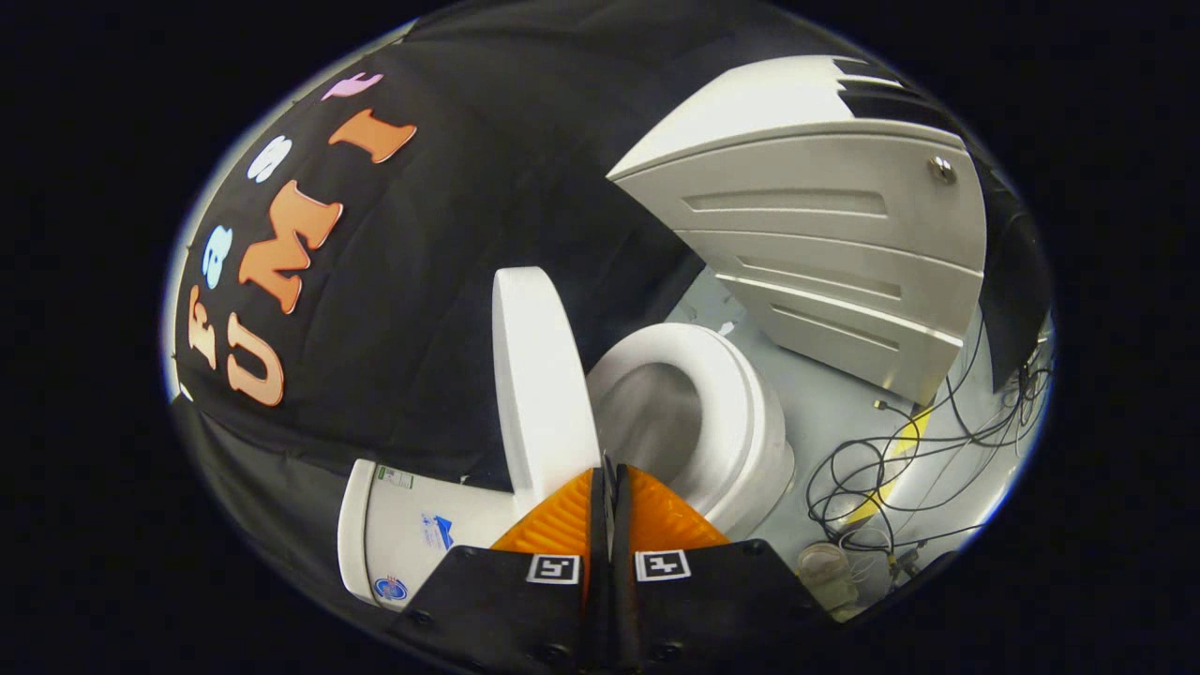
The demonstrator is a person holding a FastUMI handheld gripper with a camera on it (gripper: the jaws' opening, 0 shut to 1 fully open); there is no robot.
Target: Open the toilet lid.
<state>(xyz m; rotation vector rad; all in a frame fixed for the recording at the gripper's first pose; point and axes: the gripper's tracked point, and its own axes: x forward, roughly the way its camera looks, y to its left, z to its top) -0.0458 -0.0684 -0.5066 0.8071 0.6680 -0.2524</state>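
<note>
Already the toilet lid (539,375) stands raised beside the open bowl (722,394), so my hand-held gripper (609,473) hangs near it, fingers pressed together, holding nothing

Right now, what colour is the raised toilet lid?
White, plain; the gripper view shows the raised toilet lid best.

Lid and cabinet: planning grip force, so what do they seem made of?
Lid: looks like smooth white plastic, even matte sheen, upright. Cabinet: likely painted wood or laminate, pale satin panels. Gripper: fingers together, just ahead of them the lid's base.
</note>
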